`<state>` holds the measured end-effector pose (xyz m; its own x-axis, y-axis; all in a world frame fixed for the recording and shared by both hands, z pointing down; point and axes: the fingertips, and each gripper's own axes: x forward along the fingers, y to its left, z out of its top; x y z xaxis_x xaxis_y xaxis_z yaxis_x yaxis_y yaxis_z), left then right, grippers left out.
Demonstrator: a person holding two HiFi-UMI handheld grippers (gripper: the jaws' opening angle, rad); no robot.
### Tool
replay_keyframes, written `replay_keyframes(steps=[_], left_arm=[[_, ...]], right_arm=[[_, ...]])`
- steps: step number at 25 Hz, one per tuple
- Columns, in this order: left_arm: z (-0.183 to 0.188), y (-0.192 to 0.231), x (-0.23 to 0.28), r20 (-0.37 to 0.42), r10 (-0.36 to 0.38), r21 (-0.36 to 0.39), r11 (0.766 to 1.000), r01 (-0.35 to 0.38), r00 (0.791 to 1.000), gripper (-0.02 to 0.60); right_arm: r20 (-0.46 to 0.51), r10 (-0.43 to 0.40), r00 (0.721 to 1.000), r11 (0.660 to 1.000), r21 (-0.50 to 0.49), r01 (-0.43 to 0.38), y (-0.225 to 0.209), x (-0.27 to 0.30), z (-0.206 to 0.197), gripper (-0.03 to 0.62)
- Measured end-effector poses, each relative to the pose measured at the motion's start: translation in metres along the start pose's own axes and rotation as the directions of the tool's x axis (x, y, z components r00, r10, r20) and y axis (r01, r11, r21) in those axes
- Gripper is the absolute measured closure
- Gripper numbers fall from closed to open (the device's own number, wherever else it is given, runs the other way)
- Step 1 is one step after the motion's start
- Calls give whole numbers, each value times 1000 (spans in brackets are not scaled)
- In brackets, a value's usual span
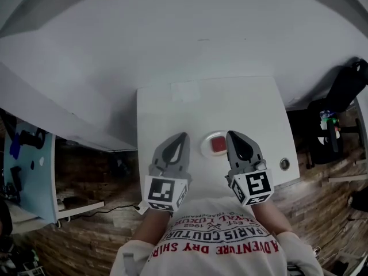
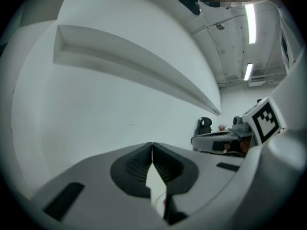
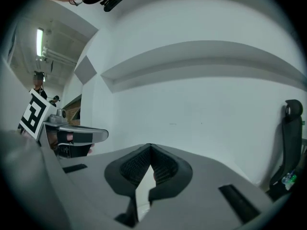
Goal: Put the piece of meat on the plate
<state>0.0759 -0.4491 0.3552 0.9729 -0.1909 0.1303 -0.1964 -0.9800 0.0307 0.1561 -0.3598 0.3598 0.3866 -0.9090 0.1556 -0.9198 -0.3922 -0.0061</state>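
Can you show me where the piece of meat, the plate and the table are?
piece of meat point(image 1: 218, 145): head view, middle of its red top.
plate point(image 1: 204, 147): head view, bare left rim.
table point(image 1: 184, 111): head view, bare white top.

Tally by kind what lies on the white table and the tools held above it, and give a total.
plate: 1
piece of meat, on the plate: 1
grippers: 2, the left gripper and the right gripper, both shut and empty
Total: 4
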Motion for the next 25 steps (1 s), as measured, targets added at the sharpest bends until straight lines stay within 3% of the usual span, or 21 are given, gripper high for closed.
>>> replay_keyframes(steps=[6, 25], left_arm=[[13, -2, -4, 31, 4, 20, 1000, -5, 1000, 575], [3, -8, -7, 22, 16, 1, 1000, -16, 1000, 575]], right_arm=[[-20, 22, 1000, 999, 34, -21, 7, 0, -6, 582], [-11, -16, 1000, 999, -28, 16, 6, -6, -10, 582]])
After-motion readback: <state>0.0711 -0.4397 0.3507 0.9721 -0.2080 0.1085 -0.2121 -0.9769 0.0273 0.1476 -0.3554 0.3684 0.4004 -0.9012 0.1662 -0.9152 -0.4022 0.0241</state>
